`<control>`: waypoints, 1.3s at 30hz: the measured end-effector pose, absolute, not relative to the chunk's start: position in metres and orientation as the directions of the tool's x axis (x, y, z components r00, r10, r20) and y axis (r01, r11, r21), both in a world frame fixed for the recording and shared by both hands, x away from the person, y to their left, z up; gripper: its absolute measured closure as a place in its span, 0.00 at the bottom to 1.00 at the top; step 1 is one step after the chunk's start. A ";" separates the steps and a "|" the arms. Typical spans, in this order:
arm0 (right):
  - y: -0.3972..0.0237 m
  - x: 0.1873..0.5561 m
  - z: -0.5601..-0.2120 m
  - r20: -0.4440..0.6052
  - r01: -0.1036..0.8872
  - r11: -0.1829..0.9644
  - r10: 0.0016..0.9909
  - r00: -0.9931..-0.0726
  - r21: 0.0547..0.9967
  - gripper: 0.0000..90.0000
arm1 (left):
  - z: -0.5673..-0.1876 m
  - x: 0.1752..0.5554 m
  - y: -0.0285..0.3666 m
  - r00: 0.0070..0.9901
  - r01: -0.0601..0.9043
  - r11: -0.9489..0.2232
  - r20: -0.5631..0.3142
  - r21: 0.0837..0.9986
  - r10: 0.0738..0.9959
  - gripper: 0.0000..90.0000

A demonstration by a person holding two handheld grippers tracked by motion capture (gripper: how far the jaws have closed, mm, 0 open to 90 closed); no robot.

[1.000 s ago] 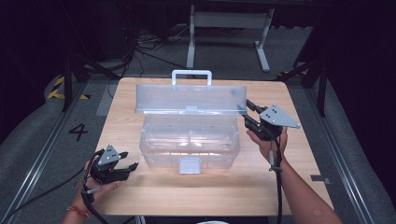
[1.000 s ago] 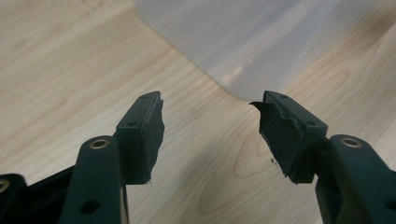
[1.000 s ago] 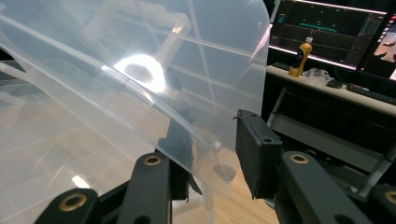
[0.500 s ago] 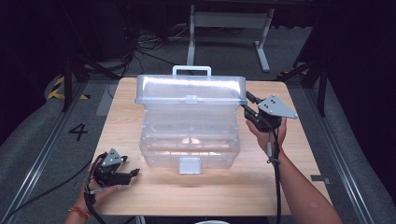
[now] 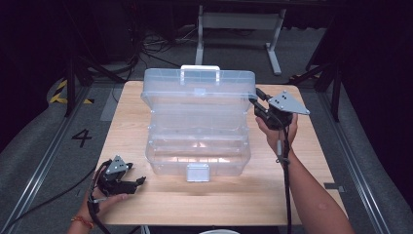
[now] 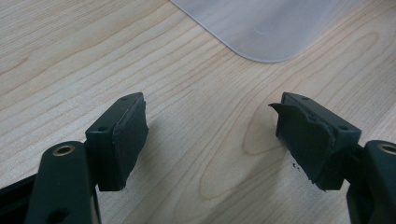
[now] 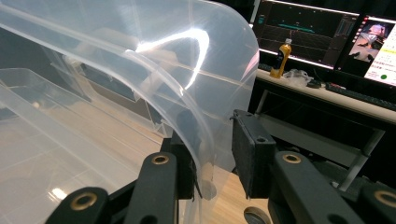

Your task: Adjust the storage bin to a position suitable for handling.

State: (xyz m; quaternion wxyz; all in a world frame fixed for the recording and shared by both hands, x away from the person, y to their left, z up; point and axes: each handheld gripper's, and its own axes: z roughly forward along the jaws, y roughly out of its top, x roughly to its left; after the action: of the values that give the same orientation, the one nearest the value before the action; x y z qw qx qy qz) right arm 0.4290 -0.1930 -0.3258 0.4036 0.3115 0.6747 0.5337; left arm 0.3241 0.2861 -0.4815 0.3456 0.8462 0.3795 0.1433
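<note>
I see a clear plastic storage box [image 5: 197,146] standing in the middle of the wooden table [image 5: 302,190], its white front latch [image 5: 197,172] facing my side. The hinged lid [image 5: 199,87] is raised at the far side of the box, with its white handle [image 5: 200,70] along the top edge.

My right gripper [image 5: 254,101] sits at the lid's right end, above the table's right half. In the right gripper view the lid's curved rim [image 7: 205,154] passes between the two jaws. The left jaw lies against the plastic. The right jaw stands just clear of the rim with a visible gap, so I cannot tell whether the grip is firm. These jaws have just been closing, with the lid edge between them.

My left gripper [image 5: 136,183] rests low at the near left corner of the table, just left of the box's front corner and apart from it. In the left gripper view [image 6: 210,130] the jaws are spread wide over bare wood, nothing between them. They have just been opening. A rounded corner of the box base [image 6: 261,28] shows beyond them, not touching.

The right pad [image 6: 303,140] of the left gripper is torn along its edge. A monitor [image 7: 303,28] and a yellow bottle [image 7: 281,57] stand on a desk beyond the table in the right gripper view.
</note>
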 end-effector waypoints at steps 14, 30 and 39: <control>-0.187 0.433 -0.316 -0.265 -0.041 0.274 0.866 -0.425 0.961 0.84 | -0.482 0.324 0.286 0.674 0.541 -0.475 -0.020 0.694 0.739 0.28; -0.177 0.455 -0.306 -0.321 -0.019 0.335 0.882 -0.346 0.942 0.91 | -0.481 0.324 0.286 0.675 0.540 -0.476 -0.019 0.694 0.738 0.28; -0.176 0.469 -0.301 -0.302 0.011 0.327 0.886 -0.351 0.945 0.93 | -0.482 0.324 0.286 0.676 0.541 -0.476 -0.021 0.693 0.737 0.27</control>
State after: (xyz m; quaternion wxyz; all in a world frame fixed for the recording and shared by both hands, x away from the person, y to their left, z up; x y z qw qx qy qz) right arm 0.4690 -0.1762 -0.3010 0.4614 0.3343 0.6712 0.4742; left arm 0.3239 0.2862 -0.4815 0.3461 0.8474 0.3770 0.1416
